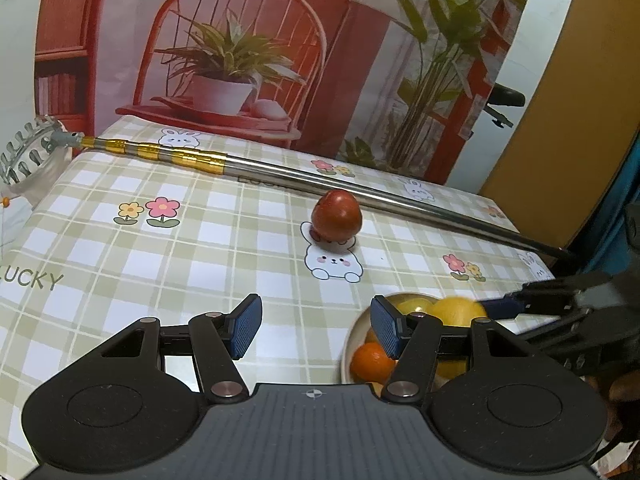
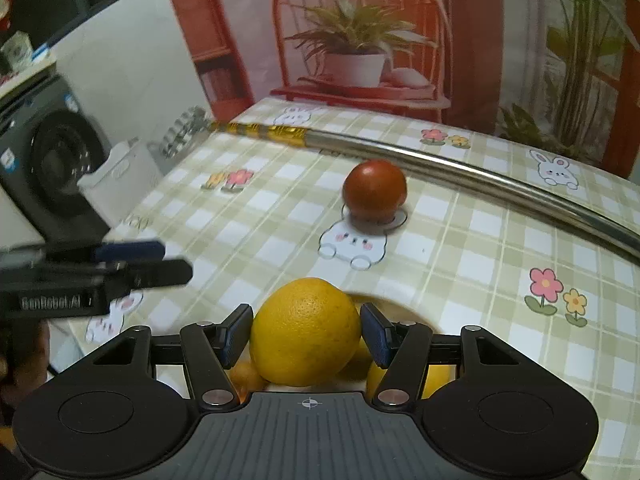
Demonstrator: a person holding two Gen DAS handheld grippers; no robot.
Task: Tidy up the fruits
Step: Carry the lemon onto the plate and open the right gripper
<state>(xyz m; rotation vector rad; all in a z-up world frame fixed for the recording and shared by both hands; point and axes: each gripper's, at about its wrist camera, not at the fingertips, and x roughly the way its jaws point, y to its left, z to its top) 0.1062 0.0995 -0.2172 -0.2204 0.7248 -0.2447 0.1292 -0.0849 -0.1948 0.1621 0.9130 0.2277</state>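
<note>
the right gripper (image 2: pixel 306 330) had its jaws clamped on a yellow orange (image 2: pixel 306 330) above the bowl (image 1: pixel 347 354) at lower centre; left gripper (image 1: pixel 316 326) jaws apart, empty; a red tomato (image 1: pixel 337 215) remained mid-frame on the bench (image 1: pixel 200 248)

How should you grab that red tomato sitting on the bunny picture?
Grip the tomato across its round middle, coming down from above on the near side. It sits alone on the tablecloth, but the metal pole lies close behind it, so the far side is tight.
</note>
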